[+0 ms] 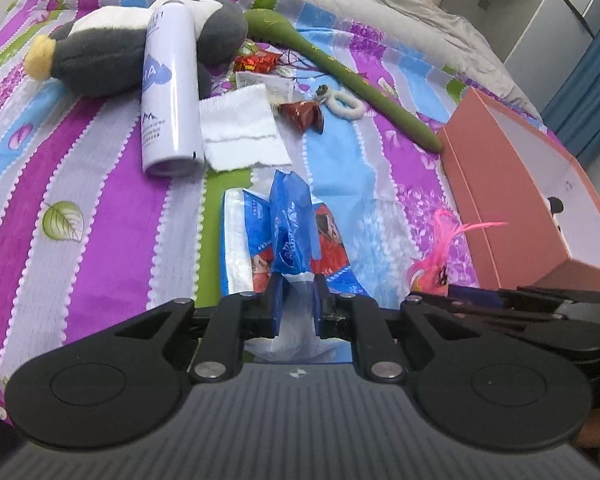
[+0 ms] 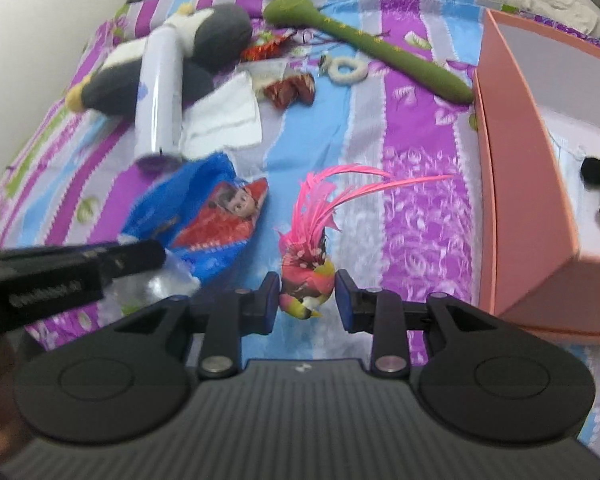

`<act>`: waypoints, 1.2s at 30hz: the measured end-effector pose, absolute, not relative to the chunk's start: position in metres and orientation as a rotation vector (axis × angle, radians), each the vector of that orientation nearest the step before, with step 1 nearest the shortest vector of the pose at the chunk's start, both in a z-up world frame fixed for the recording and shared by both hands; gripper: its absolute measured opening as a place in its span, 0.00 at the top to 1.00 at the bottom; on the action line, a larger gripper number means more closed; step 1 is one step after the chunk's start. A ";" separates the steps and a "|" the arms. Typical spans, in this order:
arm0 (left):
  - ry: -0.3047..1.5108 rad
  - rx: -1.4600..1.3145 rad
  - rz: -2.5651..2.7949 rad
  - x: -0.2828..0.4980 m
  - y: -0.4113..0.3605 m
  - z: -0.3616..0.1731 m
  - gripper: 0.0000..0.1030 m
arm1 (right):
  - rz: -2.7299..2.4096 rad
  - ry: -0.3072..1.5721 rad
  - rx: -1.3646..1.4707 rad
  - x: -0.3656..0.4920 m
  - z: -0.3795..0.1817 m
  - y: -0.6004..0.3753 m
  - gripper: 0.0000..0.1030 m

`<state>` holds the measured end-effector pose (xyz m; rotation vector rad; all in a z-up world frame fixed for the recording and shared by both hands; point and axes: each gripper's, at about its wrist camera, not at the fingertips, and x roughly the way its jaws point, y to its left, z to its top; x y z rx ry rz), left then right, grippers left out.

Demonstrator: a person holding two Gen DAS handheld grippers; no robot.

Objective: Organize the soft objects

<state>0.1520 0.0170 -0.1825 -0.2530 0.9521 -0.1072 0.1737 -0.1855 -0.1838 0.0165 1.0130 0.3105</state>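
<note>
Pink-feathered toy bird (image 2: 306, 276) sat clamped in the right tongs (image 2: 307, 300), long axis running 6 to 12 o'clock, plumes pointing toward 1 o'clock. Left tongs (image 1: 296, 300) pinched a blue plastic packet (image 1: 290, 236) above the striped bed (image 1: 100, 200).

pink box (image 1: 512, 184) cropped, spray can (image 2: 158, 92) blurred

2 wrist fisheyes, each looking steeply down along claw, close over bedspread (image 1: 100, 184); both share penguin plush (image 2: 204, 36).
</note>
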 end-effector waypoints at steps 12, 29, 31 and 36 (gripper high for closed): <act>0.967 -0.240 -0.121 0.139 0.022 -0.186 0.57 | 0.290 1.051 -0.002 0.165 -0.197 -0.192 0.47; 0.939 -0.270 -0.127 0.144 0.022 -0.189 0.47 | 0.302 0.989 -0.050 0.162 -0.204 -0.181 0.53; 0.949 -0.253 -0.120 0.148 0.018 -0.192 0.47 | 0.284 0.994 -0.065 0.163 -0.208 -0.181 0.53; 0.957 -0.214 -0.108 0.153 0.010 -0.198 0.47 | 0.270 1.001 -0.066 0.161 -0.211 -0.184 0.68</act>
